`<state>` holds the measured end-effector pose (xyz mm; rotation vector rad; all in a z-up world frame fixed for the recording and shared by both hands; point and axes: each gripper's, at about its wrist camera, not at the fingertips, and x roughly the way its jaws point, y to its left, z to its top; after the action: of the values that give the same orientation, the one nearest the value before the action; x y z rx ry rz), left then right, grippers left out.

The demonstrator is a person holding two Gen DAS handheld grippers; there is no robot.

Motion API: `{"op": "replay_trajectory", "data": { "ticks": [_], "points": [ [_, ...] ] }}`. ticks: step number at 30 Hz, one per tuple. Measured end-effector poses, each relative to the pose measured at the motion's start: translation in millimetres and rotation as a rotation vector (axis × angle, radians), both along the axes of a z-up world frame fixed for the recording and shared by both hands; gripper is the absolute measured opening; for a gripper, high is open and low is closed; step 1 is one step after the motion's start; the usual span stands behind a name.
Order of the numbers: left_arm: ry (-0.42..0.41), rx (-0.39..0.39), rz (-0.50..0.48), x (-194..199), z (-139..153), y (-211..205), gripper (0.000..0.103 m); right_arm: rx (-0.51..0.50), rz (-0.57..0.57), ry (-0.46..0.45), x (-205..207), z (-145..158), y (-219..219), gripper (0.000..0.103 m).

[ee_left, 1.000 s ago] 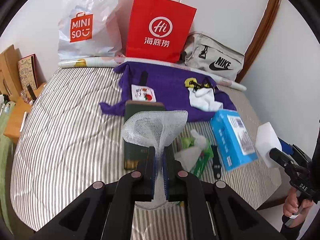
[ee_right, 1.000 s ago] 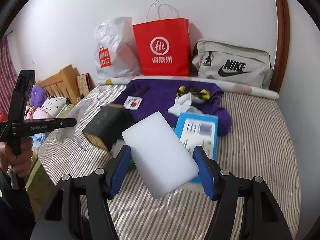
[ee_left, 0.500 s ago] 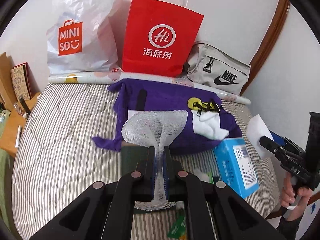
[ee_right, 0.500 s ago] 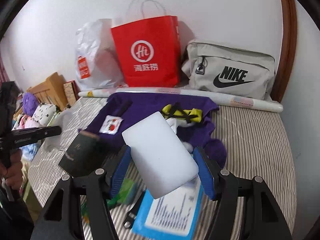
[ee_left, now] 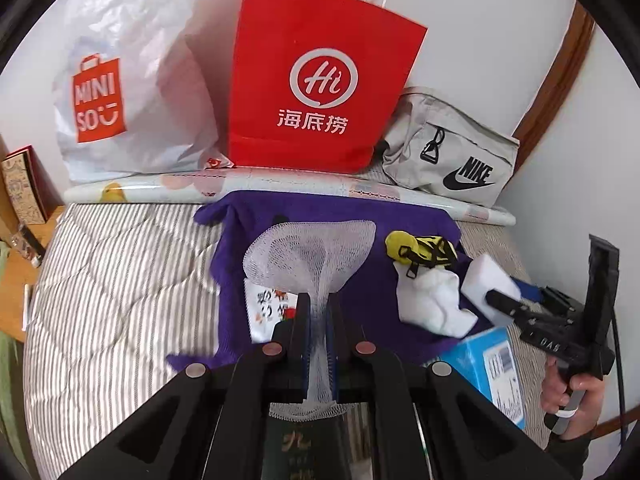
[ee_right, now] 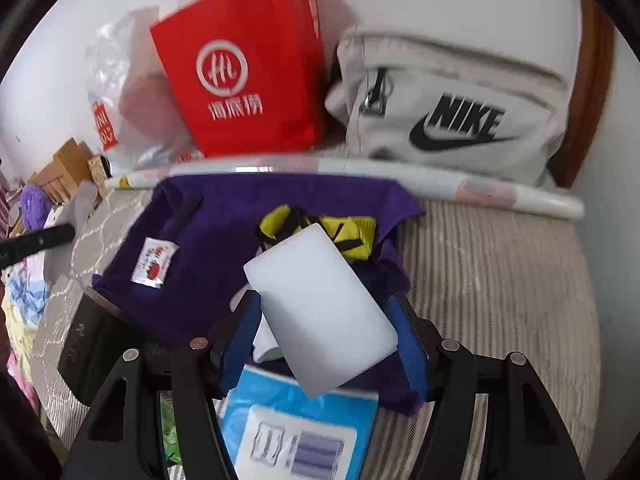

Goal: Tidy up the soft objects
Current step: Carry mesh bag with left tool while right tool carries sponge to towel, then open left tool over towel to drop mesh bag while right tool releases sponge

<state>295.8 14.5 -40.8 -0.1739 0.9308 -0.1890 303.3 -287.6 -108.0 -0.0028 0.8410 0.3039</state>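
With the left gripper (ee_left: 318, 320) clamped on the white mesh net (ee_left: 312, 256) and the right gripper (ee_right: 324, 316) squeezing the white sponge (ee_right: 320, 308), both above the purple cloth (ee_left: 360, 216), I'd lower each gently before releasing.

Bright daylight, fisheye warp, slight motion blur

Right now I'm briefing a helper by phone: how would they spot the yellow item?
Start at the red paper bag against the wall; the purple cloth is spread in front of it. On its right part lies the yellow pouch, the only yellow thing with black straps, touching a white sock.
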Motion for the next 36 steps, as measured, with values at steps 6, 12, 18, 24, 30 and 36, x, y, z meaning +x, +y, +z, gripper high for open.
{"op": "replay_trajectory", "data": {
  "ticks": [6,12,18,24,30,36],
  "points": [
    [0.063,0.005,-0.008,37,-25,-8,0.007,0.013,0.024,0.062,24,-20,4,0.064],
    [0.145,0.017,-0.023,67,-52,-17,0.007,-0.004,0.062,0.079,33,-28,11,0.065],
    [0.18,0.022,-0.031,87,-66,-22,0.007,0.027,0.086,0.098,39,-31,10,0.065],
    [0.201,0.039,-0.026,99,-77,-28,0.007,0.033,0.103,0.096,40,-31,8,0.067],
    [0.23,0.045,-0.028,105,-86,-30,0.011,0.032,0.119,0.077,37,-31,7,0.067],
    [0.254,0.046,-0.032,106,-87,-30,0.032,0.048,0.119,0.096,40,-32,6,0.074]
  ]
}}
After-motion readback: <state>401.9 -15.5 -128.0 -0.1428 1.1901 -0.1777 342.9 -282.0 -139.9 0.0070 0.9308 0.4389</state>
